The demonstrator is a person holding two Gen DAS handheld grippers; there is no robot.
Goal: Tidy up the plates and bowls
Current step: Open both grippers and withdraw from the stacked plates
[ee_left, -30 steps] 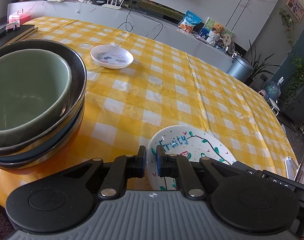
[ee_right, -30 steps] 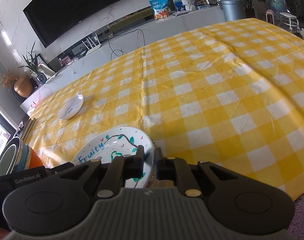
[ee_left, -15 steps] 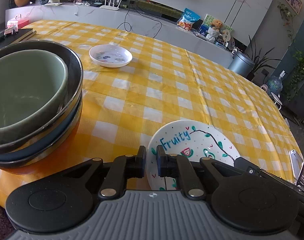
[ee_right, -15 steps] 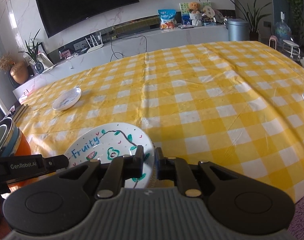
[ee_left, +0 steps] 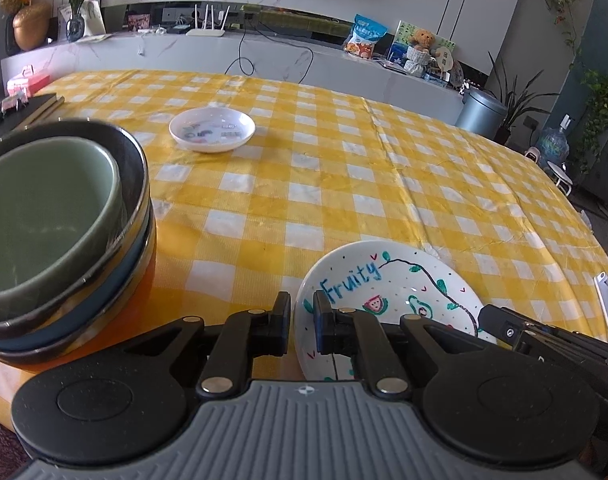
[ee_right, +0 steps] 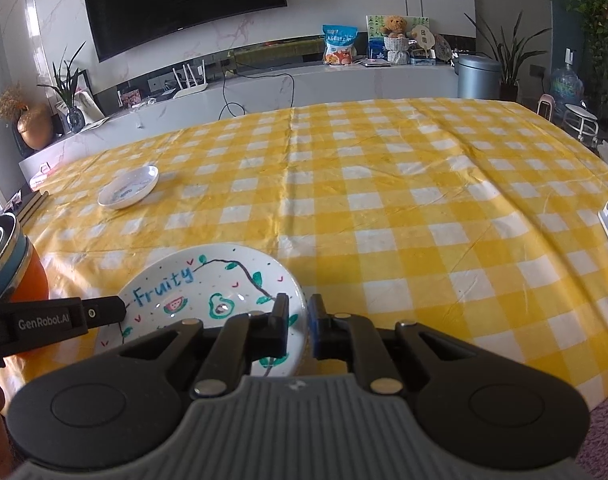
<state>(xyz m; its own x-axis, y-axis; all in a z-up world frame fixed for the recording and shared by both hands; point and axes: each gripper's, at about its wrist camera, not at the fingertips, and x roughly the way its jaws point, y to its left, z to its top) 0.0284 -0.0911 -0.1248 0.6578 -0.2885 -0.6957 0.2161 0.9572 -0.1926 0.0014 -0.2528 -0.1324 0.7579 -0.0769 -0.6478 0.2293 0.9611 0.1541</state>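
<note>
Left gripper (ee_left: 302,326): clenched on the near-left rim of the white round ceramic "Fruity" plate (ee_left: 388,288), one finger either side of the edge.
Right gripper (ee_right: 298,328): clenched on the same plate's right rim; both claws share the one dish.
"Fruity" plate, position: at the near table edge, just right of the bowl stack, held at both rims; whether its base is touching the cloth cannot be told.
Change: a second ago the plate sat tilted in both views; now both views show it close to level, and neither grip has let go.
Meaning for task: judged as a levelled, steadied carry, ready to be set onto a pile.
Bowl stack (ee_left: 64,216): sage-green bowl nested in a dark-rimmed bowl, over blue and orange ones, near left.
Yellow-and-white checked tablecloth (ee_left: 344,184): covers the table.
Small white shallow dish (ee_left: 212,129): further back, alone, well apart; likely next to collect.
</note>
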